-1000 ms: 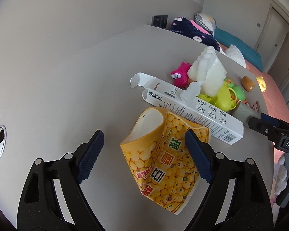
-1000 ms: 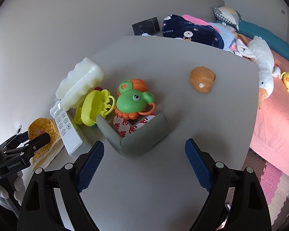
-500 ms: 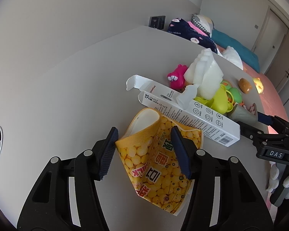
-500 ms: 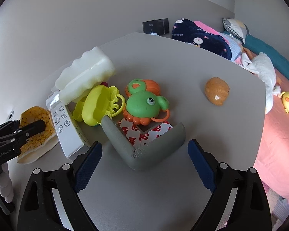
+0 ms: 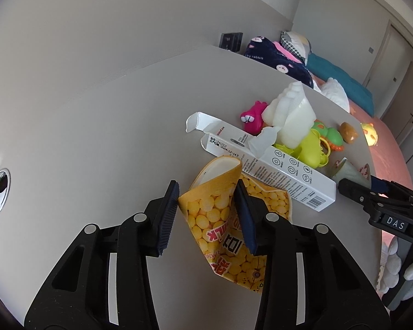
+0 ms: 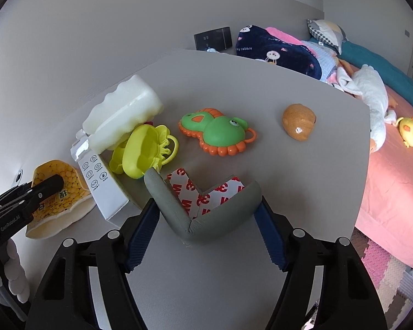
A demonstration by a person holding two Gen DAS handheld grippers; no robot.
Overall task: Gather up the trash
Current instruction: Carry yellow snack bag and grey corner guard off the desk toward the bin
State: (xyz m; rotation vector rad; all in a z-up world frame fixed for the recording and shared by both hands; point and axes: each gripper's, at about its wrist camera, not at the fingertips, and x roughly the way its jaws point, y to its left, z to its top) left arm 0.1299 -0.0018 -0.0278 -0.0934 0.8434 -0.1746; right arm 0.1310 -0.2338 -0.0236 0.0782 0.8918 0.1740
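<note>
as the left gripper (image 5: 206, 209) fingers close on the thin, crushable yellow snack bag's (image 5: 223, 220) folded edge, right gripper (image 6: 206, 225) fingers pinch the soft grey foam corner guard (image 6: 203, 206).

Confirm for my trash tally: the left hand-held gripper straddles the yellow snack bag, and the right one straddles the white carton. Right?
Not quite. The right hand-held gripper straddles the grey foam corner guard, per the right wrist view; the left hand-held gripper does straddle the yellow snack bag.

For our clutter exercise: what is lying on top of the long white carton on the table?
A white foam block leans across the white carton, with a yellow-green plastic toy against it. The carton's end overlaps the yellow snack bag. What the carton holds cannot be seen.
</note>
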